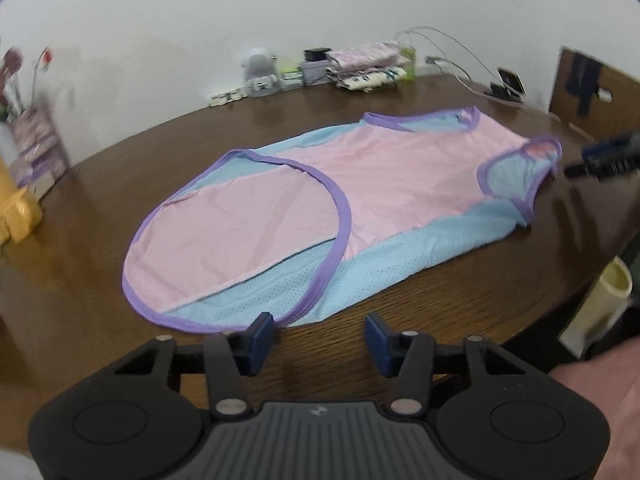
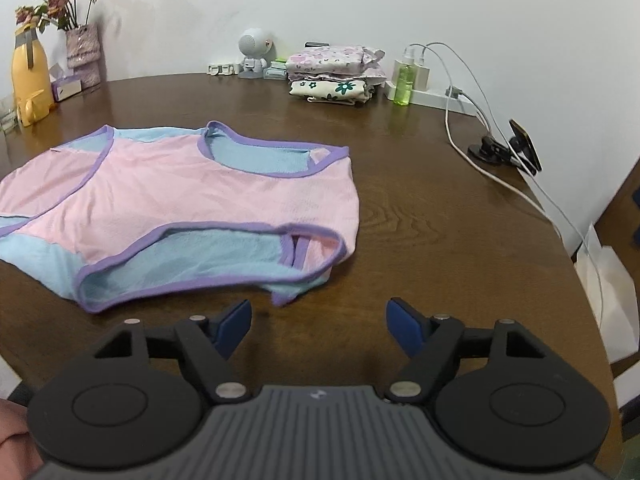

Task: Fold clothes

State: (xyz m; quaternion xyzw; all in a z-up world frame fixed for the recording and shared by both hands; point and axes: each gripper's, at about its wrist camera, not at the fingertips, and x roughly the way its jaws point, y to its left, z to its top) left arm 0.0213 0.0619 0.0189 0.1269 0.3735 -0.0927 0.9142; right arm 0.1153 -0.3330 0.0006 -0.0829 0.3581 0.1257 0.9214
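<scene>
A pink and blue vest (image 1: 400,176) with purple trim lies flat on the brown worktop (image 1: 440,300), its hem end folded over the middle. The left gripper (image 1: 320,334) hovers released just short of the near hem, holding nothing. The right gripper (image 2: 319,320) is likewise spread and empty, near the armhole at the vest's near corner. Folded clothes (image 2: 336,74) sit stacked by the wall, well apart from the vest.

A dark wooden table (image 2: 420,216) carries a pink and blue garment (image 2: 192,204) spread flat. Along its far edge sit folded floral cloths (image 2: 336,74), a green bottle (image 2: 403,84), a yellow bottle (image 2: 30,76) and a small robot figurine (image 2: 253,54).
</scene>
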